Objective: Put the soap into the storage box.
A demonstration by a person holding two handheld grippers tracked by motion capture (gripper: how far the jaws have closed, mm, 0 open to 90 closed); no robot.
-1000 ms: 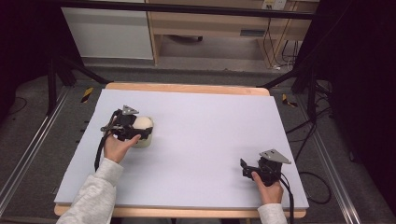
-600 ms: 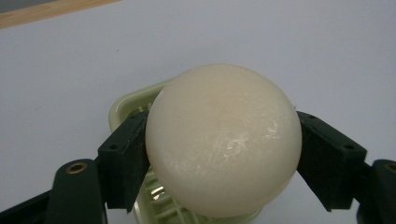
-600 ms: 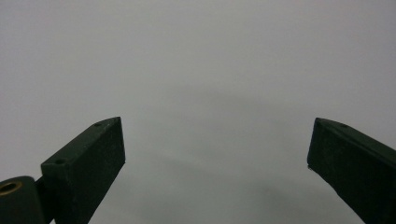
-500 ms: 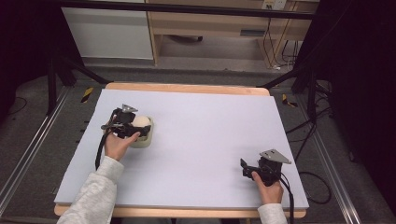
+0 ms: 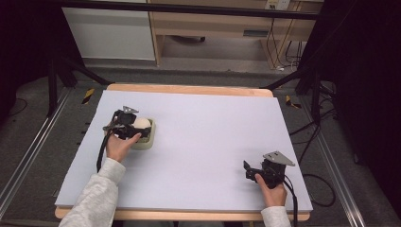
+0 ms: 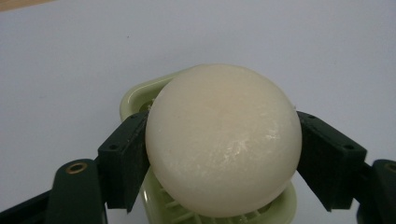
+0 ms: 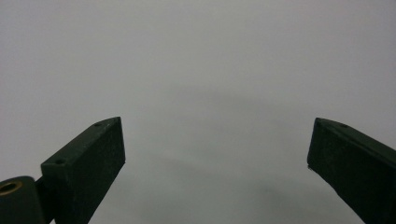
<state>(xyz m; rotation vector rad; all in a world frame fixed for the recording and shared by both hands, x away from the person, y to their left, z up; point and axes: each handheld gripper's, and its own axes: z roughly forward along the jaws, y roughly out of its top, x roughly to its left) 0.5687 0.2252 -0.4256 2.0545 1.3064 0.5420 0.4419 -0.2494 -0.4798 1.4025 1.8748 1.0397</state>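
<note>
A round cream soap bar sits between the jaws of my left gripper, which press on its two sides. Under it lies a pale green ribbed soap dish; I cannot tell whether the soap rests on the ribs or hangs just above them. In the high view the left gripper holds the soap over the dish at the table's left. At the front right, my right gripper stands open over bare table, its jaws wide apart in the right gripper view.
The pale lilac table top has a wooden rim at the far edge. A cable trails from each gripper toward the near edge. Black frame posts and floor cables lie beyond the table's right side.
The left hand and gripper have shifted slightly to the left over the dish, the soap with them. The right gripper has stayed where it was.
</note>
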